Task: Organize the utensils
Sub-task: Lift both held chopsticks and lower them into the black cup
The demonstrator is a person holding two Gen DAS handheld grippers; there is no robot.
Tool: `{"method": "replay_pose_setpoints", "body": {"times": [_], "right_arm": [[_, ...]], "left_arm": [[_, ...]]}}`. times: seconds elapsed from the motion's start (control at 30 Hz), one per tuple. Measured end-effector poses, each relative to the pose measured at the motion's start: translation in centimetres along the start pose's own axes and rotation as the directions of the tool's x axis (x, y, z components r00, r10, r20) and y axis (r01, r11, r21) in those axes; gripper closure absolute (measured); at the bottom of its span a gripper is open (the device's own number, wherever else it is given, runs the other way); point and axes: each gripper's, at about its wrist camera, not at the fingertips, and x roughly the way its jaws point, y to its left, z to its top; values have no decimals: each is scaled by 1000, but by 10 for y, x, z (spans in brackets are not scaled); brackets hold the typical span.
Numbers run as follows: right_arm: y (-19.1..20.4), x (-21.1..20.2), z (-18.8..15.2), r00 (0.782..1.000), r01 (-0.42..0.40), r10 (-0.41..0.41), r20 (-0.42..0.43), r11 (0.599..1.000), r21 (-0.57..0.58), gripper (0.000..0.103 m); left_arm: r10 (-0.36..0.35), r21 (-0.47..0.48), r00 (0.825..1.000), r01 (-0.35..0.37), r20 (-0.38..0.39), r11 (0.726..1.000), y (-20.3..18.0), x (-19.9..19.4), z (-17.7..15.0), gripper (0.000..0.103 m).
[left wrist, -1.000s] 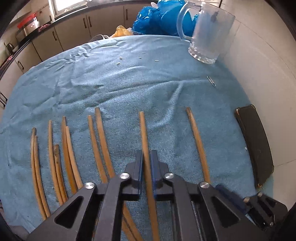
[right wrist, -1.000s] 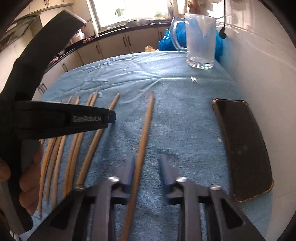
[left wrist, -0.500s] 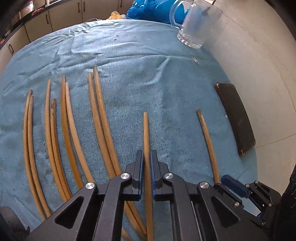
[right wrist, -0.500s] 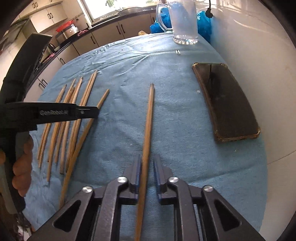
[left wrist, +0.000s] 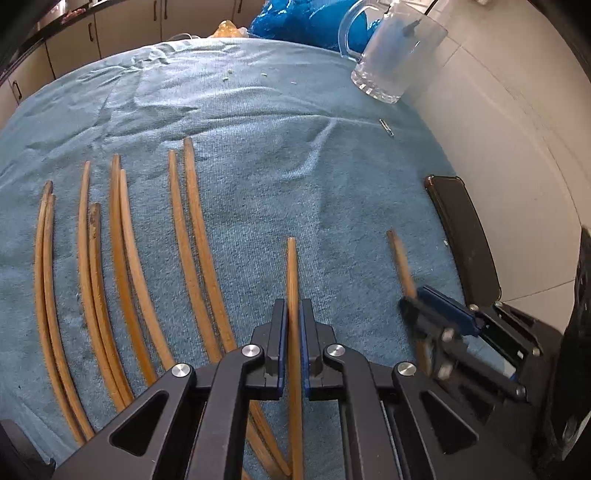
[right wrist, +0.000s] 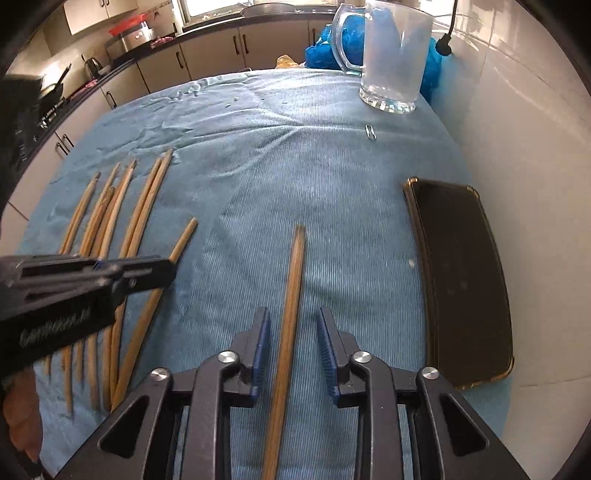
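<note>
Several wooden chopsticks (left wrist: pixel 125 251) lie in a row on a blue towel (left wrist: pixel 258 155). My left gripper (left wrist: pixel 293 314) is shut on one chopstick (left wrist: pixel 291 273), which points forward between the pads. My right gripper (right wrist: pixel 293 325) is open, its jaws either side of another chopstick (right wrist: pixel 291 280) that lies between them without touching the pads. The right gripper also shows in the left wrist view (left wrist: pixel 439 314), blurred, at that chopstick (left wrist: pixel 399 254). The left gripper shows at the left of the right wrist view (right wrist: pixel 96 273). A glass mug (right wrist: pixel 391 59) stands at the far right.
A black phone (right wrist: pixel 461 284) lies along the towel's right edge by the white tiled wall. A small metal clip (right wrist: pixel 370 132) lies near the mug. Blue plastic bags (left wrist: pixel 306 22) sit behind the mug. Kitchen cabinets run along the back.
My right gripper was shut on its chopstick half a second ago and has opened. My left gripper stays shut on its chopstick. Both views shifted a little.
</note>
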Motion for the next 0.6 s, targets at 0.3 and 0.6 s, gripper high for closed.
{"method": "replay_pose_setpoints", "body": {"times": [0.3, 0.6], "right_arm": [[-6, -40, -13, 986, -117, 108, 128, 991, 68, 95], [32, -129, -49, 926, -180, 165, 340, 984, 14, 95]], "left_arm": [[-57, 40, 984, 51, 168, 998, -4, -76, -45, 97], [-125, 84, 908, 100, 399, 991, -3, -183, -121, 97]]}}
